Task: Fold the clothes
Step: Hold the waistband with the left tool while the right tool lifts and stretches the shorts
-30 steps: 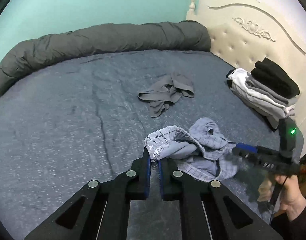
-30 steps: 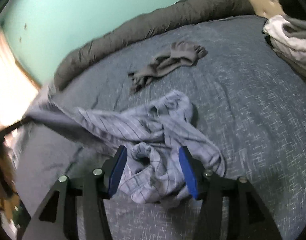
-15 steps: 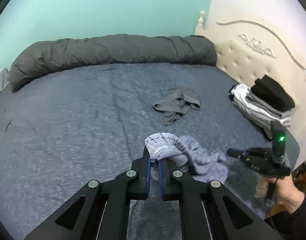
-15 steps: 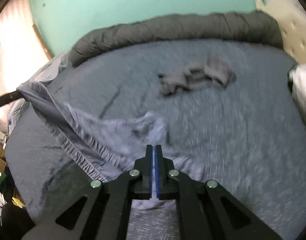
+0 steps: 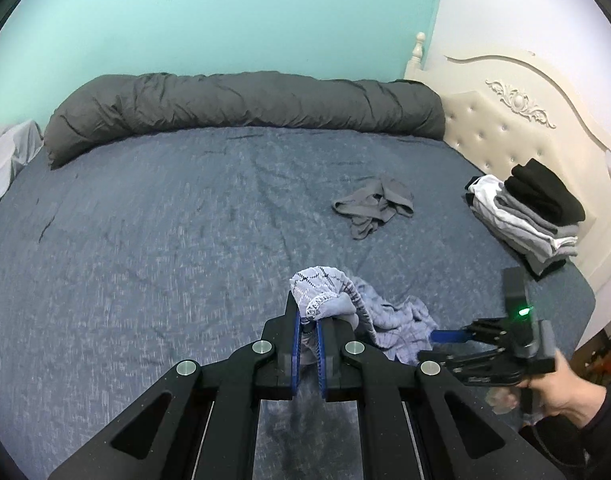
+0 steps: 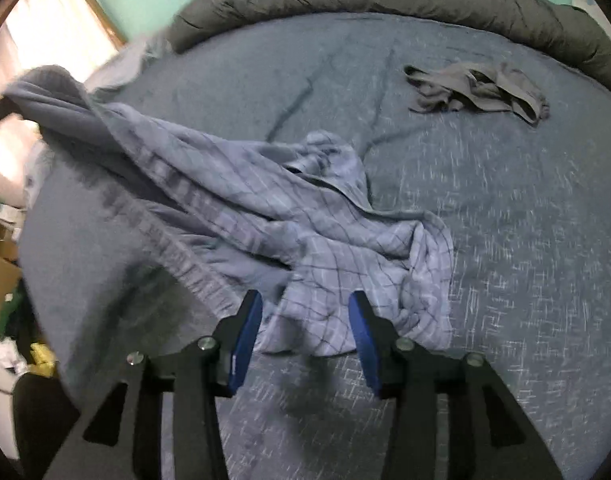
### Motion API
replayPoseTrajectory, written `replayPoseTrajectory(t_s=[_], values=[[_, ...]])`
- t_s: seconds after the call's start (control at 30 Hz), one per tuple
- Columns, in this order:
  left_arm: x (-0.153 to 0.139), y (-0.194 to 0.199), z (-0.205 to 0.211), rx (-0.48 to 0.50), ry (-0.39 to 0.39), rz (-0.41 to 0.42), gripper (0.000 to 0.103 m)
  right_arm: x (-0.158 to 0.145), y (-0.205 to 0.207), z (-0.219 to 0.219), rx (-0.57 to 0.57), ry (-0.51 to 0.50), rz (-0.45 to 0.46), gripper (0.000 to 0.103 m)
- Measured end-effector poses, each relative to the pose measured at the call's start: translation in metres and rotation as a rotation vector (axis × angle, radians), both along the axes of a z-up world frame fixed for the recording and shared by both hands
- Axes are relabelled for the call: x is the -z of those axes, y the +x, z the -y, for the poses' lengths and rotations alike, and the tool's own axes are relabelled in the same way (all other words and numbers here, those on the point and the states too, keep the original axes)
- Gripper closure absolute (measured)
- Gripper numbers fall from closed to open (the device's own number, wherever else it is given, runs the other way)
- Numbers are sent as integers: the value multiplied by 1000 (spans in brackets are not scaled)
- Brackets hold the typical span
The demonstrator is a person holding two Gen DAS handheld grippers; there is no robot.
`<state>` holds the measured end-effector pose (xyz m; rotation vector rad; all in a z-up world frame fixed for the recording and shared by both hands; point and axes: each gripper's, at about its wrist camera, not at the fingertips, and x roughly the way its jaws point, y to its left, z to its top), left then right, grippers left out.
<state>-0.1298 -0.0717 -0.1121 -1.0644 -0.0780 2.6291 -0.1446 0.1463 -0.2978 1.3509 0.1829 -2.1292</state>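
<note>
A light blue checked garment [image 6: 305, 216] lies crumpled on the bed and stretches up to the left, where its waistband [image 5: 325, 292] is lifted. My left gripper [image 5: 308, 320] is shut on that waistband. In the right wrist view my right gripper [image 6: 303, 320] hovers over the garment's near hem; its jaws are opening, cloth lies below and between the blue pads, and they do not press on it. In the left wrist view the right gripper [image 5: 445, 336] appears at the lower right, held by a hand [image 5: 561, 388].
A dark grey crumpled garment [image 5: 373, 206] lies further up the blue bed [image 5: 145, 240]. A stack of folded clothes [image 5: 525, 212] sits by the cream headboard [image 5: 517, 120]. A rolled grey duvet [image 5: 245, 104] lines the far edge. Boxes and clutter [image 6: 1, 280] stand beside the bed.
My left gripper has pulled the waistband up and away, stretching the garment. My right gripper was open, shut half a second ago, and stands open again over the hem, having shifted across the cloth.
</note>
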Motion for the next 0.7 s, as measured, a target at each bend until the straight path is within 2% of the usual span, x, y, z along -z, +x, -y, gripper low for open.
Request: replayPoseTrajectory(t_s=[0.1,0.2,0.23,0.37,0.43,0.47,0.53,0.7], values=[[6,2,4,2,7,6,97,17,-3,6,22,20,24,57],[10,2,8,2,12,9,97,28,-3,13,-4,62,19,58],[12,1,10,1,15,9,97,30,-4,14,-5,64,18,60],[18,1,12,-3,24,14,97,38,-8,12,11,72,30,83],[21,1,14,-4,29,17,97,40,-8,12,5,84,28,91],[22,1,15,-6,31,18,97,38,-7,11,1,84,22,95],[24,2,16,-8,32,20,97,32,-5,8,-8,75,5,97],[24,3,21,-19,30,23,97,-13,-4,-15,-1,4,-72,97]])
